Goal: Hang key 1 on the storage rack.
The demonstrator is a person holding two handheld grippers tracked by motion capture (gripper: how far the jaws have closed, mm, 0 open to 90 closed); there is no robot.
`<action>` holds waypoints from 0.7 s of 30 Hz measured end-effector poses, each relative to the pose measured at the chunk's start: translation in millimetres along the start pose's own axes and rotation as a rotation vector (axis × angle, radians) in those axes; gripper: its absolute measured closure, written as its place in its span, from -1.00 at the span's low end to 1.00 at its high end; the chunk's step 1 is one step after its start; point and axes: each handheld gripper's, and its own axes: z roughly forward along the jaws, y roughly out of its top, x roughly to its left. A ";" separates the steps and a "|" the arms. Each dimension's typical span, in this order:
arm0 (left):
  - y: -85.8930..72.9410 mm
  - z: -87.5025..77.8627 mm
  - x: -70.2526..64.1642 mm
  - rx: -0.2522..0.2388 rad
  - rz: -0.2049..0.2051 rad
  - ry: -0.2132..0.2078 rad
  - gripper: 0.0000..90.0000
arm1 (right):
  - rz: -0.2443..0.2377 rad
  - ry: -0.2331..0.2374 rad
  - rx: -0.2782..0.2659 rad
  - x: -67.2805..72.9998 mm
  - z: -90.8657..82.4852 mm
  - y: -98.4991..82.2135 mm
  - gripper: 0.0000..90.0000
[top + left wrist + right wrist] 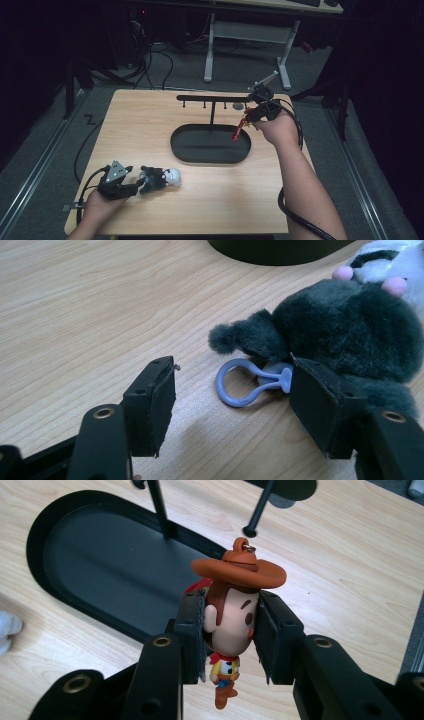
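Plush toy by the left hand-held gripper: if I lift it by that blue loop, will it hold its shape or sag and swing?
The plush toy looks soft and furry, so it will probably sag and feel light. The blue loop is thin plastic lying flat on the table, so it may slip from the pads; the toy would likely dangle and swing beneath it.

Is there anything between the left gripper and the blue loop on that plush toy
Nothing visible. In the left gripper view the blue loop lies on bare table between the open jaws of the left gripper. The dark plush toy sits behind the loop, close against the farther jaw, not in front of it.
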 end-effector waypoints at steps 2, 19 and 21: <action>-0.1 0.3 0.1 0.003 0.002 -0.001 -0.21 | -0.001 -0.008 0.002 -2.2 -0.3 2.6 0.48; 0.8 1.7 -0.6 0.006 0.008 -0.008 -0.21 | 0.010 -0.025 -0.030 -5.1 -3.4 16.6 0.48; 0.8 2.6 -0.7 0.010 0.013 -0.010 -0.22 | 0.020 -0.029 -0.028 -8.0 -0.3 17.2 0.48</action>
